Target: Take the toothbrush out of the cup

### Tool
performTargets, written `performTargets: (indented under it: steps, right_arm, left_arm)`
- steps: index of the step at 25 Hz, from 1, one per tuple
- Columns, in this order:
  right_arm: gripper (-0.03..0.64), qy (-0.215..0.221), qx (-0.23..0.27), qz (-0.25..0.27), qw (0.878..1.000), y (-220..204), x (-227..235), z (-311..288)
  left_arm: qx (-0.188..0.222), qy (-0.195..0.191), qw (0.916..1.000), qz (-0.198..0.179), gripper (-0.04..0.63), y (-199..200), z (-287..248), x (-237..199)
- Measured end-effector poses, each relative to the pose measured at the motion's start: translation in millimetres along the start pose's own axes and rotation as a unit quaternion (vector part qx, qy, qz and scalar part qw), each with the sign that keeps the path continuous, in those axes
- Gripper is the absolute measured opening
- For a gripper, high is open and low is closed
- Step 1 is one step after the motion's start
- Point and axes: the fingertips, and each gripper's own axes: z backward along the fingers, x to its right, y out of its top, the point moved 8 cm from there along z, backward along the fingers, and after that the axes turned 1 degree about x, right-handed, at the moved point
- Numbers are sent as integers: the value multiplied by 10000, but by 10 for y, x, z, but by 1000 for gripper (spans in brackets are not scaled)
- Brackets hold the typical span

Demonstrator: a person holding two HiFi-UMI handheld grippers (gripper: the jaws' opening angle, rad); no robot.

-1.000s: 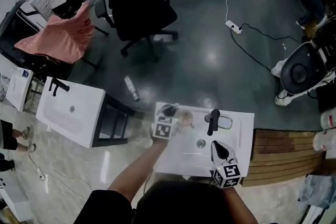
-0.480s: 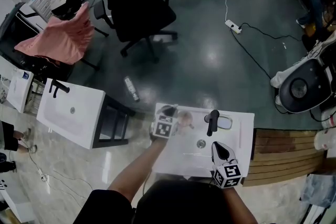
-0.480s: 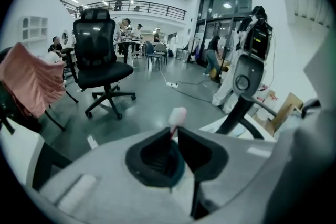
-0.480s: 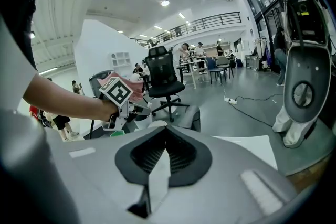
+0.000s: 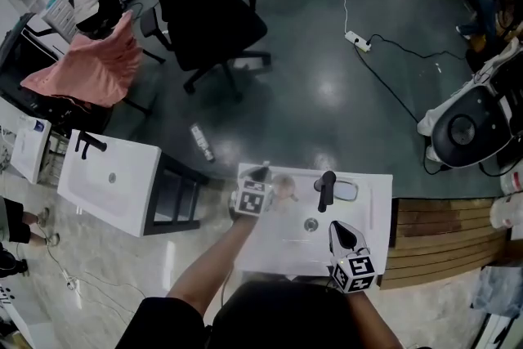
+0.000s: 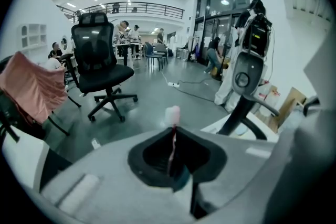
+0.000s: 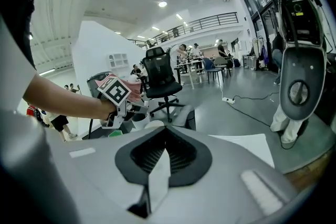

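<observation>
The left hand-held gripper [image 6: 173, 139] is being held at the upper left of the sink [image 5: 373, 217], low in the middle of the head view, just beside the cup [image 5: 286, 187]. It is probably being kept there because the toothbrush [image 6: 172, 113] has to be caught by its stem before it can be lifted clear.

In the left gripper view the jaws are closing and are being pressed almost together. The thin reddish stem is being pinched upright between them, in the lower middle of the frame. The pale head is poking out just above the jaw tips. The cup is being hidden by the jaws in that view and is blurred in the head view, so it cannot be told whether the lower end of the toothbrush is being kept inside it. The lift out is judged to be the step in hand.

The right hand-held gripper [image 7: 165, 152] is being held back at the lower right of the sink, well apart from the cup, apparently so that the way is being left free. Its jaws are being kept pressed together, with nothing between them.
</observation>
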Motion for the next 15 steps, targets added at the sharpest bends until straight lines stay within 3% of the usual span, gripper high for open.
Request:
performTargets:
  steps: [15]
  right_arm:
    - [3,123,51,19,9999,-53,67,137]
  left_arm:
    - [342,155,9993,-45,18,62,239,125]
